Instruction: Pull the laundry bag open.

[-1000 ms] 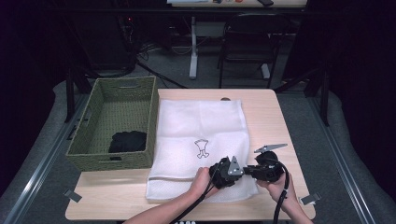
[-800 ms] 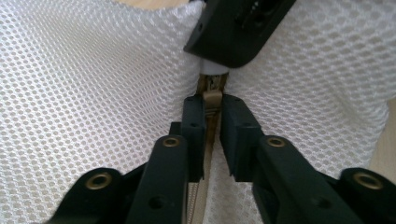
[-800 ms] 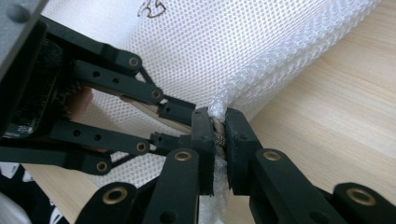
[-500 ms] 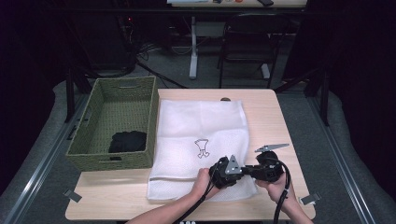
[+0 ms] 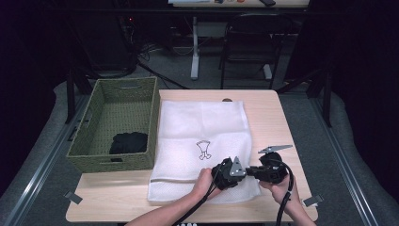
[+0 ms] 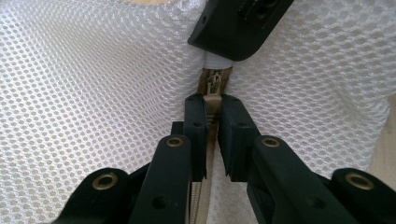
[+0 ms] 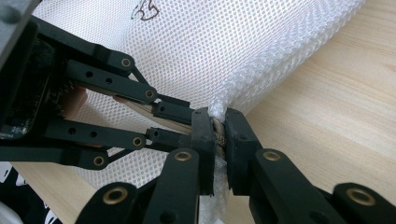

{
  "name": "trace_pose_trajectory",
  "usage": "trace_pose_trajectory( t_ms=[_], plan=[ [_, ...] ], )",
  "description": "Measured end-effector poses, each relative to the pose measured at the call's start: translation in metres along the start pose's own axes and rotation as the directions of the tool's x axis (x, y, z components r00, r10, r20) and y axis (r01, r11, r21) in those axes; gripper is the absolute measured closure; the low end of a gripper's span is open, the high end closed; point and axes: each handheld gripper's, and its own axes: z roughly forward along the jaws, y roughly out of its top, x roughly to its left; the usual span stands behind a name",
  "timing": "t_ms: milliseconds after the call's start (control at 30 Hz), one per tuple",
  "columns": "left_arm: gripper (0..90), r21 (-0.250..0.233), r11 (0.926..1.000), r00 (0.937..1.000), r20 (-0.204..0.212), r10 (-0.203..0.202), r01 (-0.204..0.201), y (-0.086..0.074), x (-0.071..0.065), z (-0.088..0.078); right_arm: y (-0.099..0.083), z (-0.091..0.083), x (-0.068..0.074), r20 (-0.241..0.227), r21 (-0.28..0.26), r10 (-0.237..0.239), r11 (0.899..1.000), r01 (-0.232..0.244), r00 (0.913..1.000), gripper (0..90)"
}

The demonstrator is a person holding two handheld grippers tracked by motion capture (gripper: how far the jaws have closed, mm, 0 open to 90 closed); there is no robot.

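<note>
Wicker basket (image 5: 113, 127) sits along the counter's (image 5: 273, 117) left edge, a dark bundle of cloth (image 5: 128, 142) lying in its near end. Just beside it, the white mesh laundry bag (image 5: 202, 127) lies flat across the middle of the counter, reaching from near the far edge down almost to the near edge, with a small dark emblem (image 5: 203, 149) printed on it. Bare wood runs down the right side of the counter and along the near-left corner, and that is where the open room lies.

At the bag's near-right corner the two grippers meet. The left gripper (image 6: 211, 116) has its jaws drawn narrow on the tan zipper tape (image 6: 211, 105), with the metal zipper slider (image 6: 214, 84) just ahead of its tips. The right gripper (image 7: 219, 129) is pinched tight on the bunched mesh and zipper end at the bag's edge, facing the left one almost tip to tip.

Compared with a second ago, both grippers sit at much the same corner of the bag, the pair having closed up slightly toward each other; the basket and the bag lie as before.
</note>
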Motion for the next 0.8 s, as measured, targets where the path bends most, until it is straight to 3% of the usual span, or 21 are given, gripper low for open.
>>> trace_pose_trajectory(
  t_ms=[133,167,367,800],
  plan=[
    [82.5,0.015,0.9998,0.9999,-0.006,-0.010,0.010,-0.007,0.003,0.000,0.001,-0.004,-0.003,0.002,-0.023,0.018,1.000,-0.018,0.9998,84.0],
    [82.5,0.027,0.9996,1.0000,-0.009,0.003,-0.002,-0.008,0.003,-0.001,0.000,-0.005,-0.004,-0.001,-0.020,0.022,1.000,-0.022,0.9998,84.0],
    [82.4,0.041,0.9991,0.9997,-0.023,0.013,-0.012,-0.008,0.002,-0.005,0.001,-0.002,-0.003,0.027,-0.002,-0.010,1.000,0.010,0.9996,83.9],
    [82.4,0.082,0.9966,0.9997,-0.020,0.011,-0.009,-0.014,0.008,-0.013,0.000,-0.004,-0.005,0.052,0.004,-0.019,1.000,0.019,0.9985,83.9]
  ],
)
